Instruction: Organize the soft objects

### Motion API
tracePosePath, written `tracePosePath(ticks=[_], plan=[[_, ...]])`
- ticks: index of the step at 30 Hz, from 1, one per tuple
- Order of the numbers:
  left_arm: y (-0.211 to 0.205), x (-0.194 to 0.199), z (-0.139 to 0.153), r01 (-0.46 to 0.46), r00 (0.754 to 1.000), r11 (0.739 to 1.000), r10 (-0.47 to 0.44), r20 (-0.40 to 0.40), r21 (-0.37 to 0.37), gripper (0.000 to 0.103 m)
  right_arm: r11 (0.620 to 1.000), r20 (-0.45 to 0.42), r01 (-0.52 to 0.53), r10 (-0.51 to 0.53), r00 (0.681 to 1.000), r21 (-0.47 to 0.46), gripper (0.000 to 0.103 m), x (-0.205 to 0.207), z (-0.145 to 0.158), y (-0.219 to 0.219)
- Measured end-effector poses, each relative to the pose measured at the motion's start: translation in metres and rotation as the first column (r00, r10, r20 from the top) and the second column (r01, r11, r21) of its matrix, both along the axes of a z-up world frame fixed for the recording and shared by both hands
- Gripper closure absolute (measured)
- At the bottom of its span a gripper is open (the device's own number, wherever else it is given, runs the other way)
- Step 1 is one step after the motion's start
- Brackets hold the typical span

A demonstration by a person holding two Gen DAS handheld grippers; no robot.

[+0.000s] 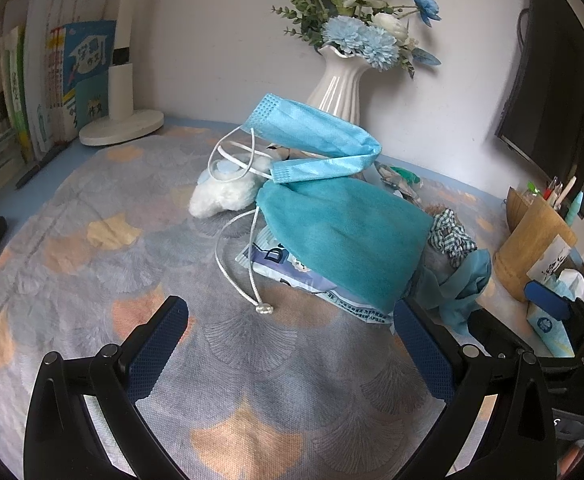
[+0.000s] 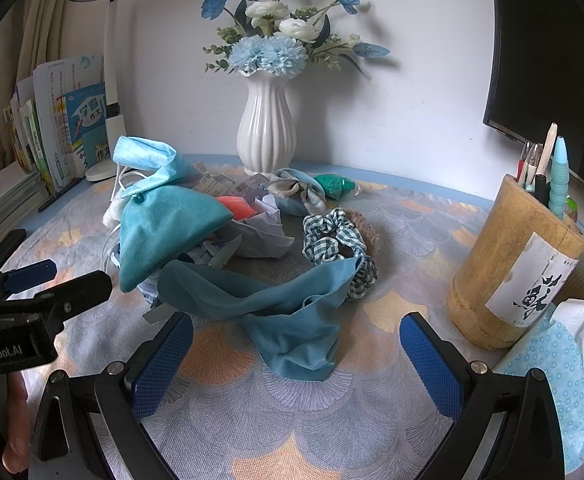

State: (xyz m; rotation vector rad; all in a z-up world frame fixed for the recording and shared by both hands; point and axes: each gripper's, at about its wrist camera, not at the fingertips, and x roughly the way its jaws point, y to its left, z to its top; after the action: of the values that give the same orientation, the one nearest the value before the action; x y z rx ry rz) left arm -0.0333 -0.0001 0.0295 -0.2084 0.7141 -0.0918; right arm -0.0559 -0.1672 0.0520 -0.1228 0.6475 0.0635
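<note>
A pile of soft things lies mid-table. A teal drawstring pouch lies on top, with a blue face mask draped above it. A white fluffy item lies to the left of the pouch. A teal cloth and a checked scrunchie lie at the pile's right. My left gripper is open, low in front of the pouch; it also shows in the right wrist view. My right gripper is open around the near end of the teal cloth.
A white vase of flowers stands at the back wall. A bamboo pen holder and a tissue pack stand at the right. Books and a lamp base are at the back left. A dark monitor is at the right.
</note>
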Motion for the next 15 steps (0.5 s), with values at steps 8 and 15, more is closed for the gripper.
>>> tracePosePath(ticks=[8,15], plan=[[0.0014,0.0006,0.0002,0.002,1.0,1.0,-0.002,-0.004,-0.003,0.001,1.0,-0.004,-0.004,0.004,1.0,-0.004,0.0,0.0,-0.0007,0.0016],[0.0004,0.001,-0.0001,-0.001,1.0,1.0,0.001,-0.005,-0.006,0.001,1.0,-0.005,-0.004,0.004,1.0,-0.004,0.0,0.0,-0.0008,0.0019]])
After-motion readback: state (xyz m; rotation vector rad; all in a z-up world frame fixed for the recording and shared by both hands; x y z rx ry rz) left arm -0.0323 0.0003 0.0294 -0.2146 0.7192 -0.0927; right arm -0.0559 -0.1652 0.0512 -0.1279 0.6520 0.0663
